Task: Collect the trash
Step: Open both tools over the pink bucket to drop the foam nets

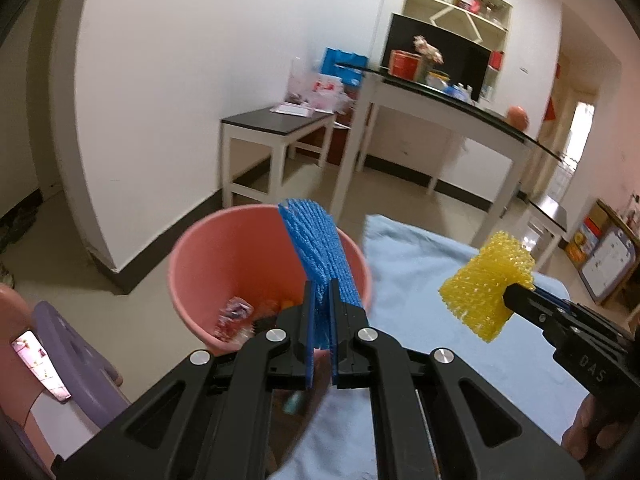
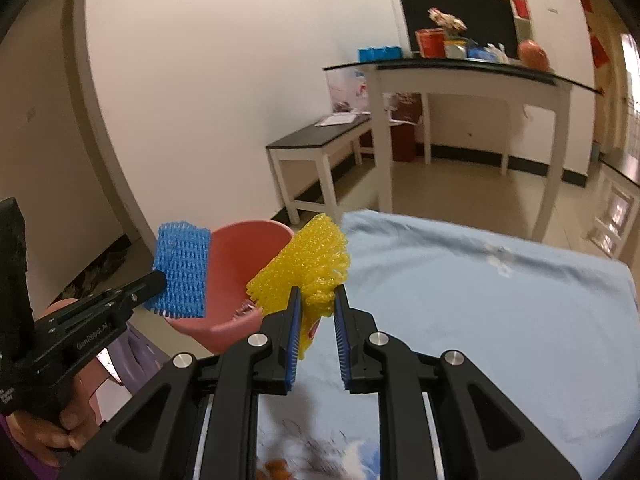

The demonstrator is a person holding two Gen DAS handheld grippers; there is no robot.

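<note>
My left gripper (image 1: pixel 321 292) is shut on a blue foam fruit net (image 1: pixel 316 248) that stands up over the near rim of a pink trash bucket (image 1: pixel 224 256). The bucket holds several wrappers at its bottom. My right gripper (image 2: pixel 317 294) is shut on a yellow foam net (image 2: pixel 304 264), held over the light blue cloth (image 2: pixel 480 292) just right of the bucket (image 2: pixel 244 252). In the left wrist view the yellow net (image 1: pixel 486 284) hangs to the right in the right gripper (image 1: pixel 510 294). The right wrist view shows the blue net (image 2: pixel 182 268) at the left in the left gripper (image 2: pixel 158 280).
The cloth-covered table (image 1: pixel 420 280) fills the lower right. A purple stool (image 1: pixel 76 352) stands left of the bucket. Behind are a low white bench (image 1: pixel 276 128), a tall white table (image 1: pixel 440 108) with boxes, and wall shelves (image 1: pixel 456 0). A hand (image 2: pixel 60 424) grips the left tool.
</note>
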